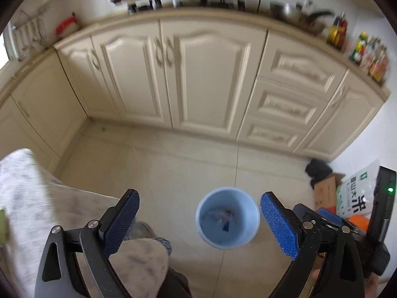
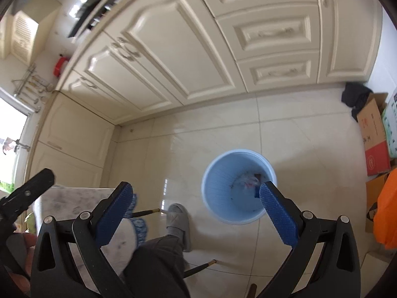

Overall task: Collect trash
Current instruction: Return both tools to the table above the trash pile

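1. Trash [image 1: 224, 219] lies in the bottom of the light blue bin [image 1: 206, 233], crumpled scraps of white, red and dark blue; exact items cannot be told. The bin stands upright on the tiled floor [image 1: 173, 173], well apart from the cream cabinets [image 1: 208, 79].
2. Left gripper [image 1: 199, 223]: jaws spread wide, nothing between the blue pads. In the left wrist view a pale cloth-covered surface sits at 9 o'clock, and the bin shows between the fingertips at 5 o'clock of centre.
3. Right gripper [image 2: 196, 211]: jaws likewise spread wide and empty. In the right wrist view the bin [image 2: 215, 193] sits at 4 o'clock, its far edge partly covered by the right-hand pad. A person's slippered foot [image 2: 178, 221] stands just beside the bin at 6 o'clock.
4. Cardboard boxes [image 2: 374, 139], a printed bag and an orange item stand along the wall at 3 o'clock; whether any is trash cannot be told.
5. Judgement: a drop into the bin appears complete, both claws being empty above it. No loose trash shows on the floor. The next move calls for swinging away from the bin to locate a further piece, keeping jaws open.
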A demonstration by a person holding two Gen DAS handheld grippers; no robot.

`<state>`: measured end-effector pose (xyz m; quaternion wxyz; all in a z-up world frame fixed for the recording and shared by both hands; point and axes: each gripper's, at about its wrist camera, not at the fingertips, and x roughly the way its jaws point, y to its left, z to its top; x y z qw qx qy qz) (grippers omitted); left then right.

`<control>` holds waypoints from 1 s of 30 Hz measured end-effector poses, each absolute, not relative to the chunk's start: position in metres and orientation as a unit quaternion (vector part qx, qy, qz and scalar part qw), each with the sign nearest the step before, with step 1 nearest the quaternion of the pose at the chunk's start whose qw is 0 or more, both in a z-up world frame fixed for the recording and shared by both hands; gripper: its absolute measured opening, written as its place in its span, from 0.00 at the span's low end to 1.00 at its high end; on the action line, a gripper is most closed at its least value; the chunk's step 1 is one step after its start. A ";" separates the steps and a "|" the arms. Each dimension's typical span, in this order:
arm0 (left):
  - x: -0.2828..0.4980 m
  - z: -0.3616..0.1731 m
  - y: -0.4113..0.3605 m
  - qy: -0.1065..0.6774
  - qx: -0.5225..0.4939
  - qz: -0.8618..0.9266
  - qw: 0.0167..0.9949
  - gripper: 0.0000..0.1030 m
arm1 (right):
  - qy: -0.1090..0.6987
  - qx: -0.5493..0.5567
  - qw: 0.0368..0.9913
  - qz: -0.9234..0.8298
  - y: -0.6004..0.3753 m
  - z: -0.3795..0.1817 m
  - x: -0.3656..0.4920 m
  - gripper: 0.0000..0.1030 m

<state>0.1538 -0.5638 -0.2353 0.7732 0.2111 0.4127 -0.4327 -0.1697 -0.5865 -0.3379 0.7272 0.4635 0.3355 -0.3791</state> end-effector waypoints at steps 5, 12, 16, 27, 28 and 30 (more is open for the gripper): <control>0.143 -0.177 -0.493 0.366 0.177 -0.425 0.809 0.99 | 0.319 0.428 0.768 -0.354 -0.550 -0.284 -0.138 1.00; 0.129 -0.120 -0.368 0.339 0.126 -0.387 0.848 0.99 | 0.296 0.370 0.827 -0.302 -0.486 -0.209 -0.080 1.00; 0.105 -0.094 -0.292 0.319 0.101 -0.354 0.873 0.99 | 0.289 0.335 0.855 -0.271 -0.447 -0.173 -0.045 1.00; 0.050 -0.058 -0.127 0.264 0.035 -0.246 0.932 0.99 | 0.283 0.219 0.916 -0.181 -0.337 -0.101 0.040 1.00; 0.046 -0.059 -0.121 0.261 0.032 -0.238 0.935 0.99 | 0.283 0.208 0.921 -0.172 -0.328 -0.098 0.046 1.00; 0.037 -0.059 -0.104 0.255 0.021 -0.216 0.942 0.99 | 0.283 0.187 0.929 -0.151 -0.309 -0.091 0.061 1.00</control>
